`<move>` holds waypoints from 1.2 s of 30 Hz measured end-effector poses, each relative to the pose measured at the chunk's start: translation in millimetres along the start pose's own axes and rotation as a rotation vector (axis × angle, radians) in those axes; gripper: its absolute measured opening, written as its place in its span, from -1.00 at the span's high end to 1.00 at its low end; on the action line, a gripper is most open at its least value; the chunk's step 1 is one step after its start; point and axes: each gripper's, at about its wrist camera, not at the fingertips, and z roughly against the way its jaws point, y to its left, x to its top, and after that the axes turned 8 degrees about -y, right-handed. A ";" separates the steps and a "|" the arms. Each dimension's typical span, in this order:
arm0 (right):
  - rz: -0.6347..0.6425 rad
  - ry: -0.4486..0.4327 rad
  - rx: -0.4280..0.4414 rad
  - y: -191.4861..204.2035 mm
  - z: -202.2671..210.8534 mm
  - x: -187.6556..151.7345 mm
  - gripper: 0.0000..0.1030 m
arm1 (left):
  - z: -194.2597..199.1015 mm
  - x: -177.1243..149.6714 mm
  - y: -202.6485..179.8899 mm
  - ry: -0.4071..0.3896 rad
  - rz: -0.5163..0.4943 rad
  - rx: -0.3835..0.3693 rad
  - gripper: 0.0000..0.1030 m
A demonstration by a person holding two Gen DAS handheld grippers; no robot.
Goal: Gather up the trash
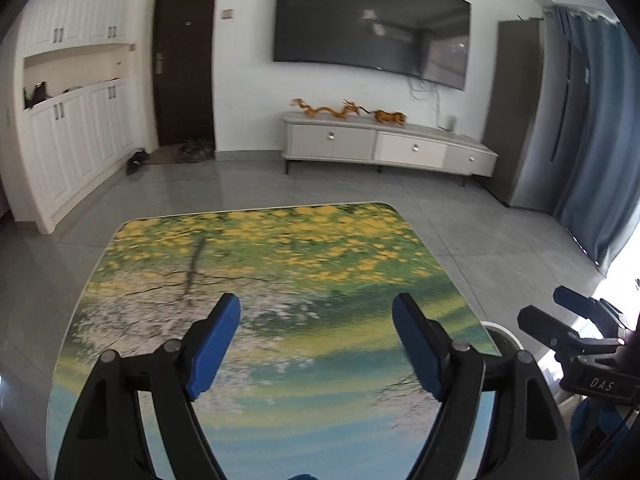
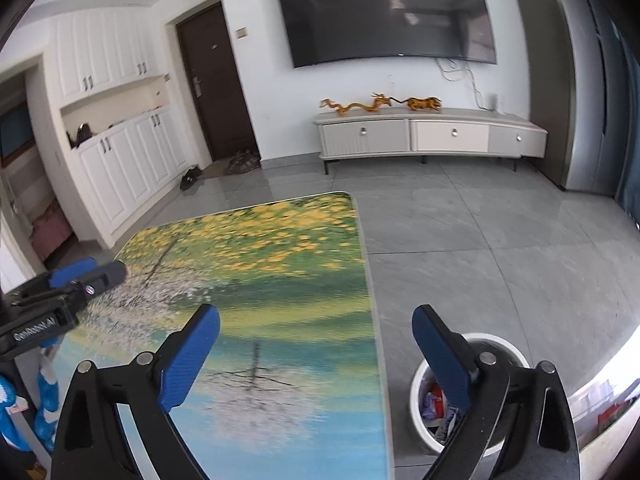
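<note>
Both the left tool point(image 1: 316, 320) and right tool point(image 2: 316, 332) hover spread and empty over the bare worktop point(image 2: 280, 264). Trash point(image 2: 434, 400) lies in the white bin point(image 2: 418, 384) beside the worktop: seemingly light, crumpled wrappers, best pinched at a raised fold.

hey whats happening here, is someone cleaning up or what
A person holds a pair of tongs in each hand over a table with a printed landscape top. The left tongs and right tongs are both open and hold nothing. No trash shows on the tabletop. A white bin on the floor at the table's right side already has crumpled scraps in it.
</note>
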 end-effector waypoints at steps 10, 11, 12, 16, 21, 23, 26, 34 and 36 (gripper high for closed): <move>0.080 -0.004 -0.090 36.4 -8.0 -7.8 -1.00 | 24.2 -11.3 37.5 -0.079 0.011 0.118 -0.56; 0.085 -0.005 -0.100 37.4 -8.0 -8.4 -1.00 | 25.5 -12.8 39.1 -0.085 0.014 0.119 -0.58; 0.088 -0.006 -0.108 38.6 -7.3 -9.7 -1.00 | 26.4 -14.0 40.7 -0.091 0.014 0.120 -0.60; 0.085 -0.020 -0.142 34.3 -3.3 -14.2 -1.00 | 27.8 -19.1 42.9 -0.099 0.018 0.131 -0.60; 0.067 -0.038 -0.179 23.2 4.1 -17.9 -1.00 | 26.7 -26.0 39.5 -0.089 0.011 0.131 -0.60; 0.062 -0.043 -0.191 18.5 6.6 -19.2 -1.00 | 26.5 -27.5 37.6 -0.090 0.007 0.130 -0.60; 0.052 -0.048 -0.201 11.9 8.6 -21.4 -1.00 | 26.2 -29.0 34.6 -0.091 -0.003 0.134 -0.60; 0.019 -0.054 -0.214 -0.3 9.7 -25.6 -1.00 | 27.1 -32.4 27.9 -0.101 -0.035 0.142 -0.60; 0.013 -0.052 -0.215 -3.3 9.8 -26.5 -1.00 | 27.1 -33.4 25.6 -0.100 -0.040 0.143 -0.60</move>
